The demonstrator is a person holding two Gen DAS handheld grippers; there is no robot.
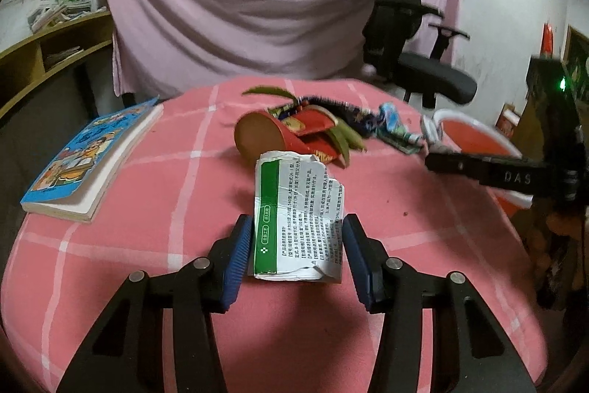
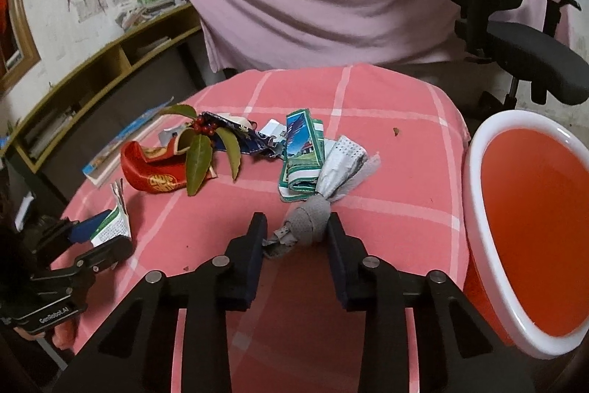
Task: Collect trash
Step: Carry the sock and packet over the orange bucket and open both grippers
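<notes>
Already bracketed: torn white-and-green wrapper (image 1: pixel 299 220) lengthwise between left gripper (image 1: pixel 298 258) fingers near the worktop's (image 1: pixel 154 194) front edge, grey knotted cloth (image 2: pixel 311 220) between right gripper (image 2: pixel 297 245) fingers beside the red bin (image 2: pixel 475 209), contact unclear.

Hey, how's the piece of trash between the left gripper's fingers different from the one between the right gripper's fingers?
The torn paper packet in the left gripper is flat and stiff, white with a green stripe and black print; the grey knotted rag in the right gripper is soft, plain and bunched into a knot. The packet fills most of the gap between its fingers; the rag leaves a gap on its left. Both lie on the pink checked tablecloth.
</notes>
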